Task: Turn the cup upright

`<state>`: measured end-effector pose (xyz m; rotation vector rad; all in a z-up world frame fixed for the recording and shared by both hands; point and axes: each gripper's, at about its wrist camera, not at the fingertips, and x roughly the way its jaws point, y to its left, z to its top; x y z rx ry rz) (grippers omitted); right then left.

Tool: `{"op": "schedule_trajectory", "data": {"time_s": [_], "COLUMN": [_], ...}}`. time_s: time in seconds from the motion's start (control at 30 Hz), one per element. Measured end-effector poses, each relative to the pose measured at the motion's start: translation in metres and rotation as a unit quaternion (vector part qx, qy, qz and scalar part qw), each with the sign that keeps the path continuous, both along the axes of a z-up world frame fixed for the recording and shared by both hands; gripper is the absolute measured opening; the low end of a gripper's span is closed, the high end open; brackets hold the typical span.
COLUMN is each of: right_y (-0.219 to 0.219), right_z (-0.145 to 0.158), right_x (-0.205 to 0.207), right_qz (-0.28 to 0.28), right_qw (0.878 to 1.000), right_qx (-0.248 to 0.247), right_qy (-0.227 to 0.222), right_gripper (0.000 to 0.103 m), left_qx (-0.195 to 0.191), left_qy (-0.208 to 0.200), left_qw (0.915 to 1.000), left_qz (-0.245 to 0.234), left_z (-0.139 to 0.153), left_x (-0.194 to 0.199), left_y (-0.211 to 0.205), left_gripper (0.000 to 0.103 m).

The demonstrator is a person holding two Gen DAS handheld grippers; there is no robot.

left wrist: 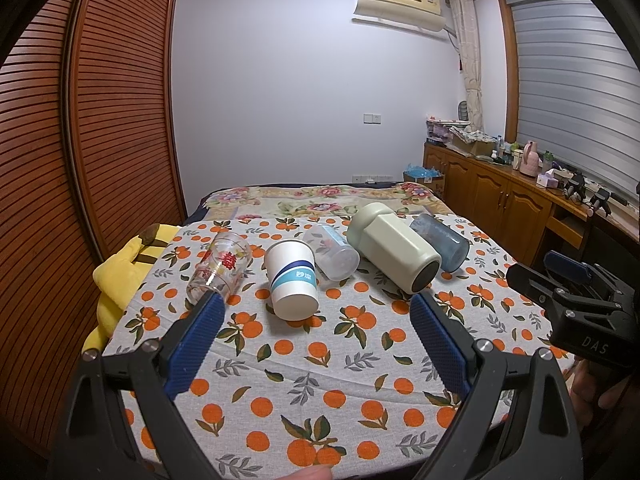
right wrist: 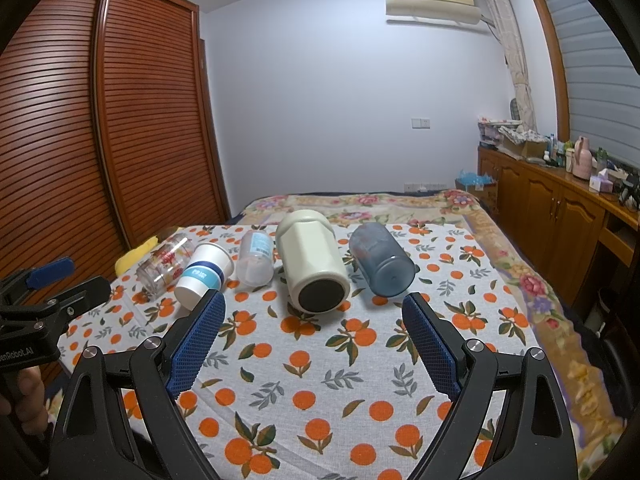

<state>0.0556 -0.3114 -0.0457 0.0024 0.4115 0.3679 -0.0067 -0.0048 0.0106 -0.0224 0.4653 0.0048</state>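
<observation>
Several cups lie on their sides in a row on the orange-print cloth (left wrist: pixel 320 360). From the left: a printed glass (left wrist: pixel 219 268) (right wrist: pixel 166 264), a white paper cup with blue bands (left wrist: pixel 291 278) (right wrist: pixel 204 276), a clear plastic cup (left wrist: pixel 332 252) (right wrist: pixel 256 258), a cream faceted cup (left wrist: pixel 394 246) (right wrist: pixel 312 258), and a blue translucent cup (left wrist: pixel 440 244) (right wrist: pixel 380 260). My left gripper (left wrist: pixel 316 304) is open and empty, short of the paper cup. My right gripper (right wrist: pixel 314 304) is open and empty, short of the cream cup.
A yellow plush toy (left wrist: pixel 120 276) lies at the cloth's left edge. A slatted wooden wardrobe (left wrist: pixel 80 140) stands on the left. A floral bedspread (right wrist: pixel 400 204) extends behind. A wooden cabinet (right wrist: pixel 560 208) with clutter runs along the right wall.
</observation>
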Motion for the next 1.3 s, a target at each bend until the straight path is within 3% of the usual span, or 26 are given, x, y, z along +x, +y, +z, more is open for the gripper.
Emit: {"op": "schedule_trajectory", "data": {"time_s": [1.3], "right_y": [0.0003], "right_z": [0.0011], "right_x": [-0.0016], "right_qz": [-0.001], "right_qw": [1.000], "right_qx": [0.001], "right_qy": [-0.003], "right_gripper": [0.092], "left_qx": [-0.001], "left_qy": [-0.001], "left_qw": [1.0000], "left_qz": [0.000], "left_z": [0.0076], "left_x": [-0.0018], "left_y": [-0.0064], "left_gripper": [0.095]}}
